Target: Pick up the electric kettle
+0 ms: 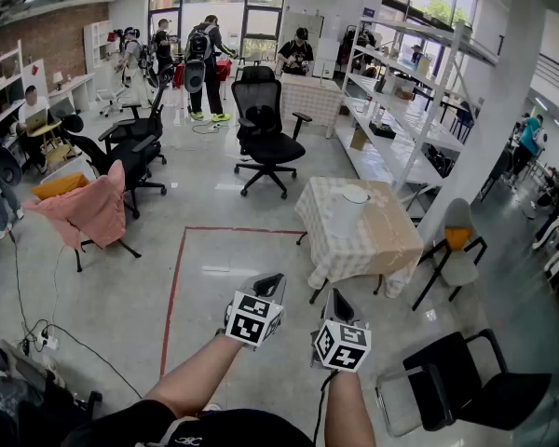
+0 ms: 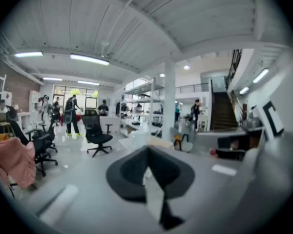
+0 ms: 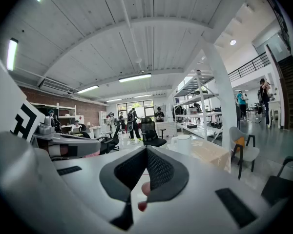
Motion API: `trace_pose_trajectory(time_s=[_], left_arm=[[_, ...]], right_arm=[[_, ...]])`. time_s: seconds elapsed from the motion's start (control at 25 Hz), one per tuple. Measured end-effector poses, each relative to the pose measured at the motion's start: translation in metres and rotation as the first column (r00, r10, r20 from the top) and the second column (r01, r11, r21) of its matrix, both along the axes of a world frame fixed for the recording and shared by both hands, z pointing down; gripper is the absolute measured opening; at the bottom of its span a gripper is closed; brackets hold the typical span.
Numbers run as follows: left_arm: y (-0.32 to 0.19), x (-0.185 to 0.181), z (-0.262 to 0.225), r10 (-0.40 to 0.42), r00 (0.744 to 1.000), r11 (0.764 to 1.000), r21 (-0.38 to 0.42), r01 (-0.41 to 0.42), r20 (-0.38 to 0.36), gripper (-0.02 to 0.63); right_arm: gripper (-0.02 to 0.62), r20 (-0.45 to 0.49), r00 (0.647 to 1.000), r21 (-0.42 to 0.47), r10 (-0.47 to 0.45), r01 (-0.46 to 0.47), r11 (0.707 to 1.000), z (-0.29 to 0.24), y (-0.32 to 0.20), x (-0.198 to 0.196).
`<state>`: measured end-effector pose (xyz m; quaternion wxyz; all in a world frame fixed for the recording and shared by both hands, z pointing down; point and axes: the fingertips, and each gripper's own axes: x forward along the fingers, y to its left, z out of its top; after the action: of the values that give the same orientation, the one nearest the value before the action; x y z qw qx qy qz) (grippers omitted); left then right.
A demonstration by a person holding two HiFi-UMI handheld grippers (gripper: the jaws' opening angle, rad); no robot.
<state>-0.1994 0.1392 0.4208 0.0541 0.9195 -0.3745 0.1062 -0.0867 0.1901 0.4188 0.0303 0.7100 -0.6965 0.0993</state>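
**Head view: both jaws shut and empty, kettle standing on the bench**

Head view, looking steeply down. The left gripper and right gripper are held side by side low in the frame, near each other but not touching. Both point out over the floor toward the bench.

Left gripper view: jaws closed, with the pads meeting along one line and nothing between them. The picture is soft.

Right gripper view: jaws closed the same way, holding nothing. A small pinkish patch shows low in the slot behind the pads; I cannot tell what it is.

Kettle: white, upright, lid on. It stands on the bench toward the far-left part of the checked cloth that covers it. It is well apart from both grippers, with open floor between. In the right gripper view the kettle shows just above and right of the closed jaws, far off.

Surroundings:
- A red tape line marks a rectangle on the floor left of the bench.
- A black office chair stands beyond the bench.
- A chair draped in pink cloth is at the left.
- A shelving rack runs behind the bench.
- A chair with an orange cushion is just beside the bench's right edge.
- Several people stand at the far end of the room.
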Motion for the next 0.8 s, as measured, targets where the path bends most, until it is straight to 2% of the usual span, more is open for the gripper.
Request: trace_pose_trajectory(time_s=[0.4, 0.8], left_arm=[[0.001, 0.017, 0.013, -0.004, 1.0, 1.0, -0.018, 0.005, 0.017, -0.006], [0.004, 0.059, 0.022, 0.002, 1.0, 0.999, -0.037, -0.001, 0.01, -0.006]], right_arm=[[-0.008, 0.062, 0.998, 0.006, -0.016, 0.016, 1.0, 0.009, 0.003, 0.018], [-0.008, 0.029, 1.0, -0.013, -0.012, 0.013, 1.0, 0.016, 0.011, 0.058]])
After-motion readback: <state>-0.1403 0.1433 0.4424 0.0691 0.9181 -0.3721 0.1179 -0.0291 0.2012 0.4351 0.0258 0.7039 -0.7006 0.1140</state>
